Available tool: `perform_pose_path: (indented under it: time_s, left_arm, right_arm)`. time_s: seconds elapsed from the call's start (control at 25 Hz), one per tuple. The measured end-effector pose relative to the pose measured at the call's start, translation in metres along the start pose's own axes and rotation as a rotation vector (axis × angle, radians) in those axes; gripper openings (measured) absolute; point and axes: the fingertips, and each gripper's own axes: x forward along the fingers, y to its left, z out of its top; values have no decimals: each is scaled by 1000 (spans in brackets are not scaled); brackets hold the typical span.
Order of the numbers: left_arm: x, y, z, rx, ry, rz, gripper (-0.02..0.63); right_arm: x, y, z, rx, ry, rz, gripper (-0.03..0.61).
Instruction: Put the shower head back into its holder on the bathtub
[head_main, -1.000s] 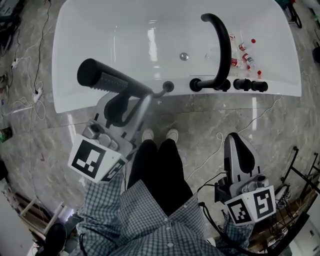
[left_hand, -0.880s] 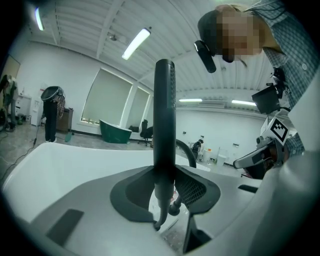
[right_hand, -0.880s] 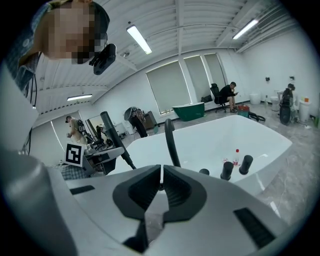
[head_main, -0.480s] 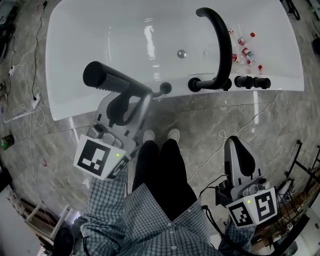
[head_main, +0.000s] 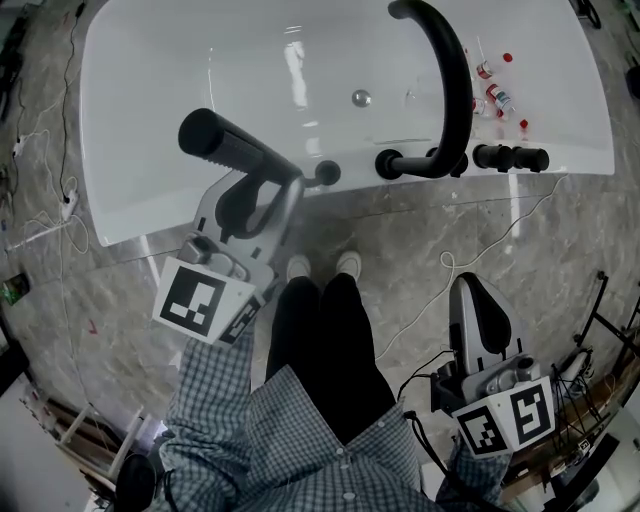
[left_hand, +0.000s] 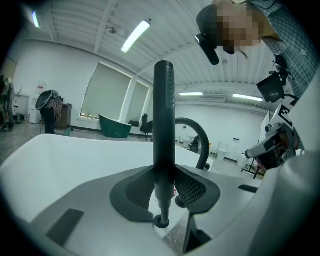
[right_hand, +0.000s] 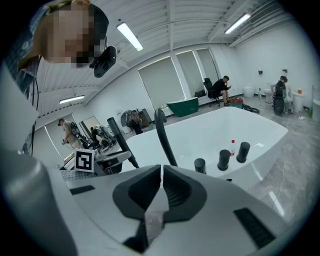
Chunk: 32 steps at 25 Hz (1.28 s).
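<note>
Left claw (head_main: 272, 192) (left_hand: 165, 189) is clamped on the shower head (head_main: 235, 150) (left_hand: 164, 110), its 2 jaws pressed against the lower part of the black handle. In the head view the shower head slants over the near rim of the tub (head_main: 140, 110), with its thick end up and to the left over the basin and its thin end down and to the right. In the left gripper view it stands upright between the jaws, and its narrow tip meets the holder (head_main: 326, 172) (left_hand: 161, 221), a small black ring on the rim; whether the tip is seated inside it cannot be told. Past the holder, in the basin, lies the round metal drain (head_main: 361, 98). Right of the holder, a black arched spout (head_main: 452, 90) (right_hand: 164, 137) rises from the same rim and curves over the basin. Beside its base stand black knobs (head_main: 510, 157), which the right gripper view shows as 3 short cylinders (right_hand: 223, 159) in a row. Behind them, in the tub's far right corner, are a few small bottles (head_main: 495, 95) with red caps. Right claw (head_main: 470, 290) (right_hand: 161, 176) hangs low over the grey marble floor (head_main: 420, 235), well apart from the tub, with its jaws drawn together to a thin slit and nothing between them. Between the 2 claws are the person's dark trousers and white shoes (head_main: 318, 266).
</note>
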Motion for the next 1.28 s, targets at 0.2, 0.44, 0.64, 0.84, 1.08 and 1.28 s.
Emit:
perform_pose_path:
  time_s: [0.2,0.44,0.64,0.84,1.08,1.28]
  left_arm:
    - [8,3,-12,3,16,-2,118]
    - [26,0,-32,14,52,-14,118]
    - [36,3,-47,10,74,-13,118]
    - [46,3,-63,18,102,-14,118]
    - [60,2,-82,32,137,-23,118]
    - [72,0,-99,62,180,-30,118]
  right_arm:
    - [3,-2,-5,8,1,-3,26]
    - [7,-14,-13,26,12,-11,26]
    - [10,-20,-22,42,22,-20,26]
    - [10,-28,-29,54,29,-28,26]
    - [8,-40,-35,66,34,-42,26]
    - [7,-49,-43,85,41,-55,26]
